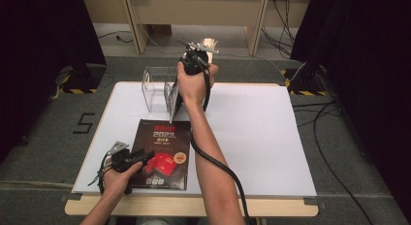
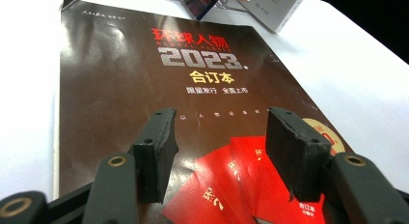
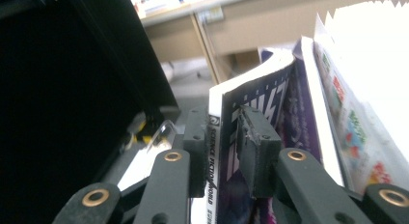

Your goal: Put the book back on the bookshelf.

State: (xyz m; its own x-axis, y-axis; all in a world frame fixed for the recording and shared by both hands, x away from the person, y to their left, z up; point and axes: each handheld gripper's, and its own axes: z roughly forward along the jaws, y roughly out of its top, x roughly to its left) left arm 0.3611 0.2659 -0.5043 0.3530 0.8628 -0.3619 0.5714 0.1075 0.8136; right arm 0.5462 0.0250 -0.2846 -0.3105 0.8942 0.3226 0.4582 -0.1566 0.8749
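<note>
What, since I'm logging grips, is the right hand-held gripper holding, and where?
The magazine is between its jaws at the spine; whether they press cannot be told.

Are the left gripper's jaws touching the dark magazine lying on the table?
Cannot tell. In the left gripper view, the left gripper stands open over the dark magazine; contact isn't plain.

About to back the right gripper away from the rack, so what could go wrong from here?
The upright magazine stands loose between the jaws of the right gripper, top curling; it could flop over or get dragged out of the clear holder. The left gripper hangs open over the flat dark magazine; pinching there could crease its cover.
</note>
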